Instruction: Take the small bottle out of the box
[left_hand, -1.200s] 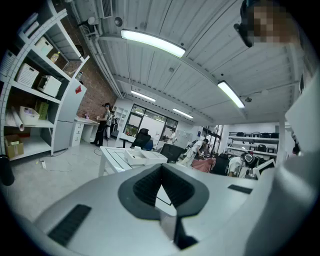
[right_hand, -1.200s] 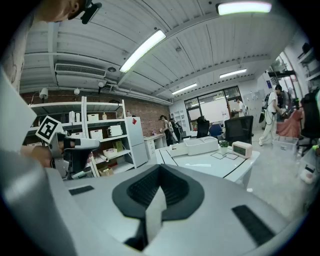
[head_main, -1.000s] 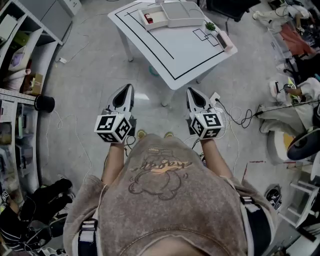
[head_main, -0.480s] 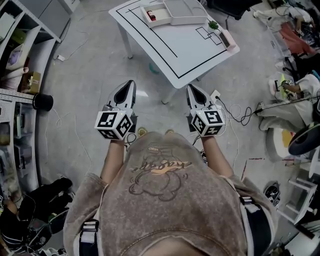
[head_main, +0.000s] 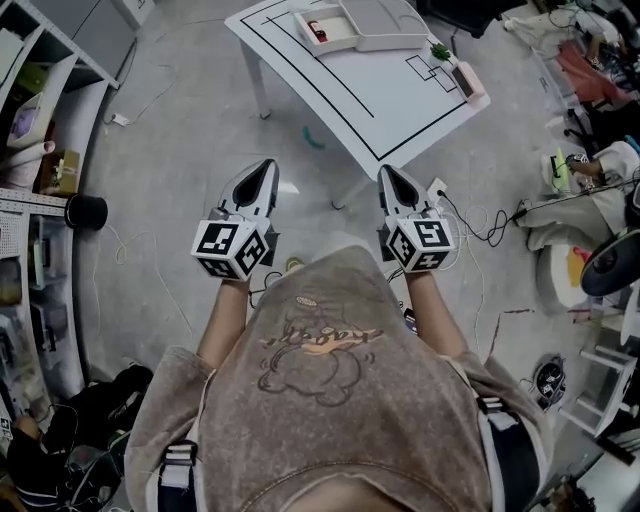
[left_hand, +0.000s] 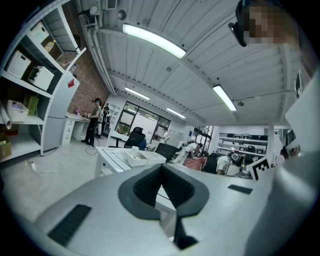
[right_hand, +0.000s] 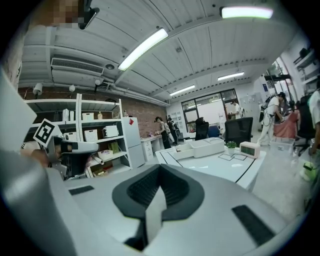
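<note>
Vs earlier: the table (head_main: 400, 100) sat higher and further right in the head view, and both grippers had risen a little in the frame. They remained side by side.

Left gripper (head_main: 264, 168): clenched, nothing between the jaws. It hung over the floor, short of the table's near corner. Right gripper (head_main: 386, 172): also clenched and empty, just off that same corner.

The bottle (head_main: 317, 30) was a small red-and-dark thing lying in the box (head_main: 342, 46) at the table's far end, well apart from both grippers. It was too small to tell its long axis or which way it pointed.

Counts: 2 grippers, 1 table, 1 box, 1 bottle, 1 plant (head_main: 440, 52), 1 clock (head_main: 468, 80). The plant and clock sat at the table's right edge, near each other.
</note>
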